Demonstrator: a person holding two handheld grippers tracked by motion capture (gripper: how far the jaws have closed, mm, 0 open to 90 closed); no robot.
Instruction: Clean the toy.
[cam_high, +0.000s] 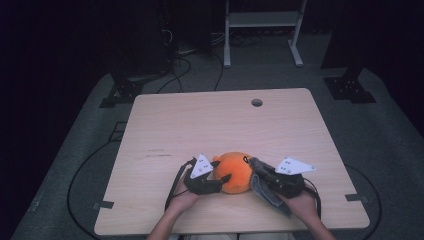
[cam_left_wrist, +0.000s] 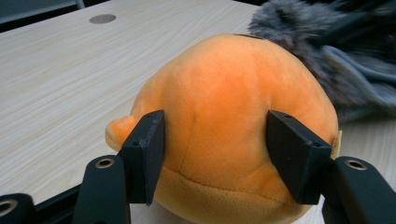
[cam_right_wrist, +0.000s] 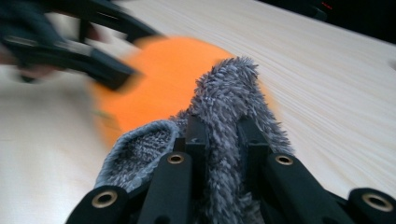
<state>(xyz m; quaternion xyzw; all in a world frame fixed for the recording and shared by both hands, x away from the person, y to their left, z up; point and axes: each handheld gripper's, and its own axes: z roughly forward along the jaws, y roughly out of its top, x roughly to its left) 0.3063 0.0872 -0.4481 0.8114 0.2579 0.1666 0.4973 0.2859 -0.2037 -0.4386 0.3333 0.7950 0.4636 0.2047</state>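
Left jaws: the left gripper (cam_left_wrist: 215, 149) clamps the orange plush toy (cam_left_wrist: 229, 116) from both sides, pads pressed into its lower half.
Right jaws: the right gripper (cam_right_wrist: 223, 135) is clenched on a fold of grey fuzzy cloth (cam_right_wrist: 224, 102).
Cloth: its tip lies against the toy.
Toy: on the wooden table (cam_high: 210, 120), near its front edge, between both hands.

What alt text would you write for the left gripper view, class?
A round orange plush toy sits between the two black jaws of the left hand-held gripper, which press on its sides. It rests on a pale wooden table, with a fluffy grey cloth behind it at upper right.
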